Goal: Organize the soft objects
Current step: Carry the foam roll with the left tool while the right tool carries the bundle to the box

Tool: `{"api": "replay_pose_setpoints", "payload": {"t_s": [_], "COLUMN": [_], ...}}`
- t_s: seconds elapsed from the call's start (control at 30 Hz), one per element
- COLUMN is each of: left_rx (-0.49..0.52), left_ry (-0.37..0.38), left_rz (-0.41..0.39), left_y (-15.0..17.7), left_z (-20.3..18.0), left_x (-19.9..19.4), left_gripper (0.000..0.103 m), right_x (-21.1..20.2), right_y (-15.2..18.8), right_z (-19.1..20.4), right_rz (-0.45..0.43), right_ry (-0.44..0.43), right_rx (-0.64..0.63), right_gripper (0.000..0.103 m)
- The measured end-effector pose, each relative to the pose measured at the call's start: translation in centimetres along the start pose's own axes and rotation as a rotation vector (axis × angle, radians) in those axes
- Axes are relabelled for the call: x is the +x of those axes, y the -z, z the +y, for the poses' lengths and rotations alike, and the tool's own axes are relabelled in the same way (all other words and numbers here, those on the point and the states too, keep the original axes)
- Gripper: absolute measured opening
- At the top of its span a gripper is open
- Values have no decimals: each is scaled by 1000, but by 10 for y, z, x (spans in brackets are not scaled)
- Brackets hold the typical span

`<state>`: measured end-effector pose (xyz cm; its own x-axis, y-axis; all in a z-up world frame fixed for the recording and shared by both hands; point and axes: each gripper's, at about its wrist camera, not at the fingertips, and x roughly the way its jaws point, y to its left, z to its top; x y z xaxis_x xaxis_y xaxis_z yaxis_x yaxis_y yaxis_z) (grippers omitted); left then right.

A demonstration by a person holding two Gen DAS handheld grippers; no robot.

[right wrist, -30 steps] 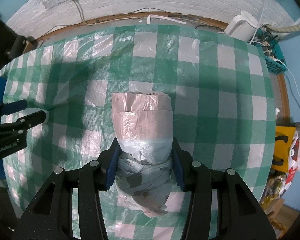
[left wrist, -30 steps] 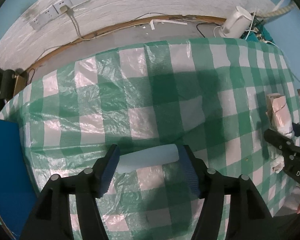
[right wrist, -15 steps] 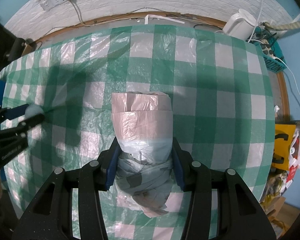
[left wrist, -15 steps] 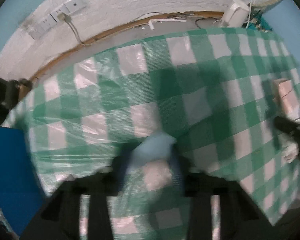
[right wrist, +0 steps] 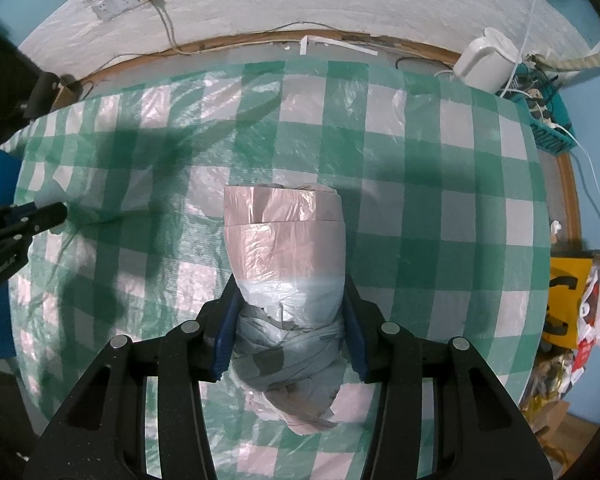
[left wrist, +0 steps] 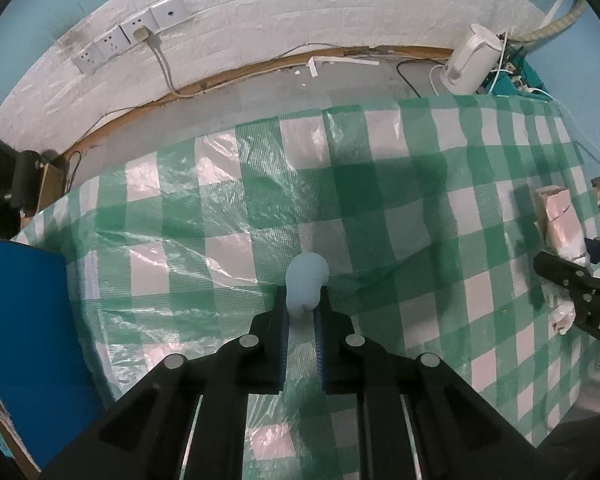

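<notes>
**A:** Tongs check: your left tongs are squeezed nearly together on that pale blue foam piece, and the right tongs are clamped on the bagged roll.

**B:** Yep. Roll's long axis points straight ahead toward the bench's far edge, mid-bench, crinkly pink-and-grey plastic. Foam sits toward the left edge.

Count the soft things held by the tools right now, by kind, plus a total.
Pale blue squashed soft roll, pinched in the left tool: 1
Pink and grey roll of plastic bags, gripped in the right tool: 1
Total: 2
</notes>
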<state>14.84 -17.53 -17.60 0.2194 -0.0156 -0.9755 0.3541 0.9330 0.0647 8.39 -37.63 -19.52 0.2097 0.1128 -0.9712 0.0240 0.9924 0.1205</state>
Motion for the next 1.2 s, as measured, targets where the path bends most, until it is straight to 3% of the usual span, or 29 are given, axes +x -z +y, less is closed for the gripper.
{"api": "replay_pose_setpoints", "payload": {"t_s": [0.73,1.2], "left_rx": [-2,-25], "left_ry": [-46,-80], "left_rz": [-74,-138], "left_y": [34,70], "left_z": [28,61], "left_x": [-50,-101], "left_gripper": [11,12], "right_x": [-53,-102], "right_y": [15,30], "right_z": [35,93], "right_rz": [-72,-151], "right_ry": [-12,-58], "right_rx": [-78,-175], "right_gripper": [45,45]}}
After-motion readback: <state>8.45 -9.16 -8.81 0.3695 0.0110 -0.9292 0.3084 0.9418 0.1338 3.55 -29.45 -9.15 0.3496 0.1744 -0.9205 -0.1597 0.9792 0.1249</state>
